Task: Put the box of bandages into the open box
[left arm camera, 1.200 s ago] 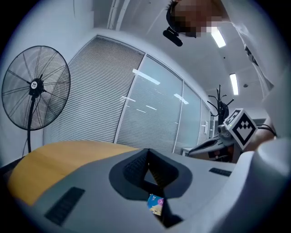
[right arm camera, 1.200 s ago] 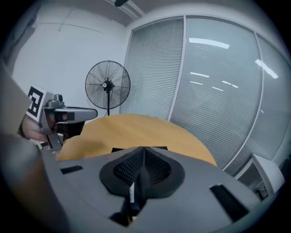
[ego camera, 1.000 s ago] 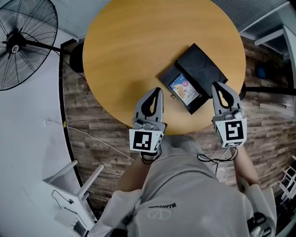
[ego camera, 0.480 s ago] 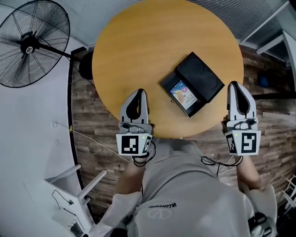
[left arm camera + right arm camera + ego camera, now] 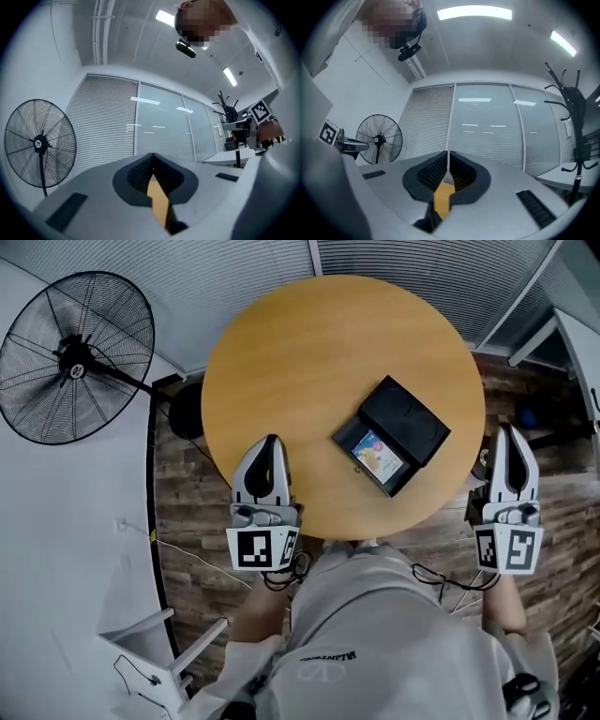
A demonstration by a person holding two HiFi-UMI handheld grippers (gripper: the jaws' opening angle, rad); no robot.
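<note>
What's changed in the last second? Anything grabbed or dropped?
Both grippers drew back from the black box: left gripper toward the near table edge, right gripper off the table's right side. Both shut, empty. The bandage box stays inside it.

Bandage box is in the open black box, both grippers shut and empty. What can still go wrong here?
1. The open black box sits close to the near edge of the table; a knock from the left gripper or right gripper might push it off.
2. Its lid lies open, so the bandage box could slide out if jolted.
</note>
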